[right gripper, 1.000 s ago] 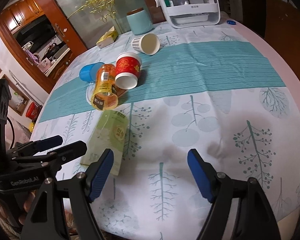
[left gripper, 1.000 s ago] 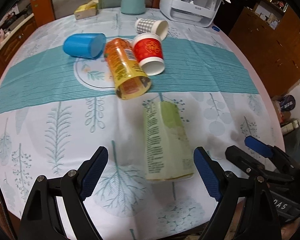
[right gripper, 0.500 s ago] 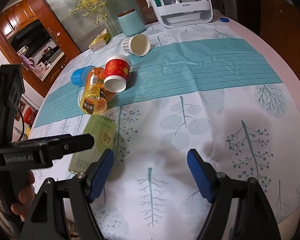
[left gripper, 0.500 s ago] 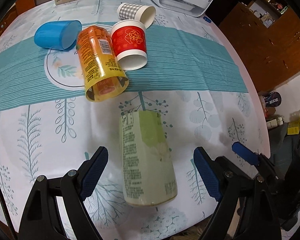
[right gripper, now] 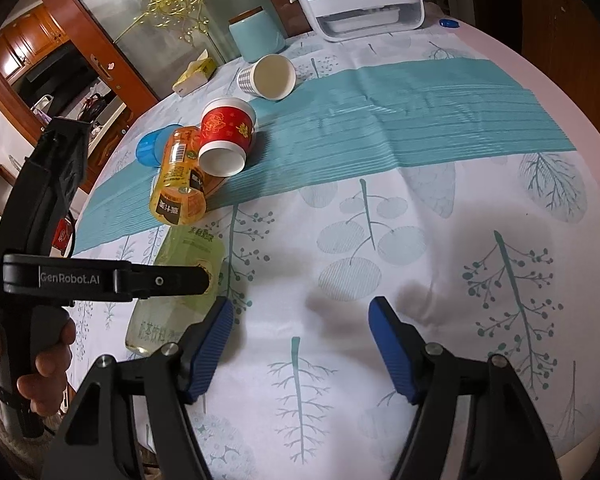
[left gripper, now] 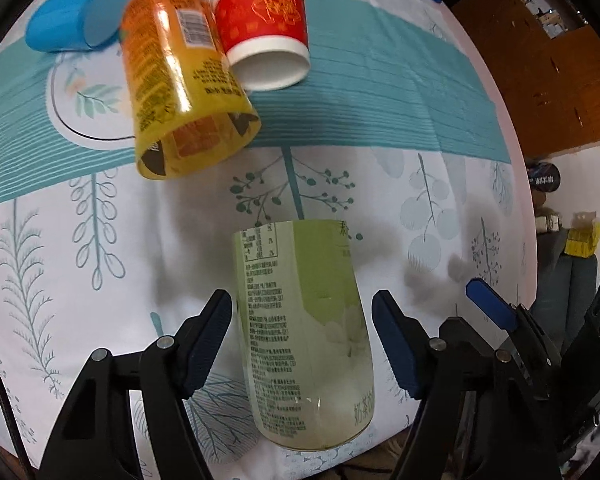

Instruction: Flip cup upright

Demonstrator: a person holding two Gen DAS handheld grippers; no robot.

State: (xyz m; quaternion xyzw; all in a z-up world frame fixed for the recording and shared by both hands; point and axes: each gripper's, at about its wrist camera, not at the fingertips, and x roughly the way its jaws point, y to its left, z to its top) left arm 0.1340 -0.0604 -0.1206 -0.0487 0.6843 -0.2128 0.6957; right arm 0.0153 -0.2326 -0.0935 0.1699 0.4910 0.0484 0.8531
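Closer now than a second ago, the left tongs (left gripper: 302, 332) have dropped around the green cup (left gripper: 300, 332), which lay well ahead of them before; their jaws have also narrowed. That clear green-labelled cup lies on its side near the near edge of the desk (left gripper: 440, 208), mouth toward the camera, base pointing far. The blue pads (left gripper: 214, 336) sit open on either side of its body, just beside the wall but, as far as I can tell, not yet touching.

Risks, as I judge them: the thin plastic wall may buckle or squirt out if the tongs close hard, and the round body could roll sideways if one pad meets it first. Being so near the edge, a nudge could send it off.

Farther off lie an orange cup (left gripper: 180, 76), a red paper cup (left gripper: 264, 24) and a blue cup (left gripper: 72, 12), well apart from it. The right tongs (right gripper: 300, 340) hang open over bare cloth to the right.
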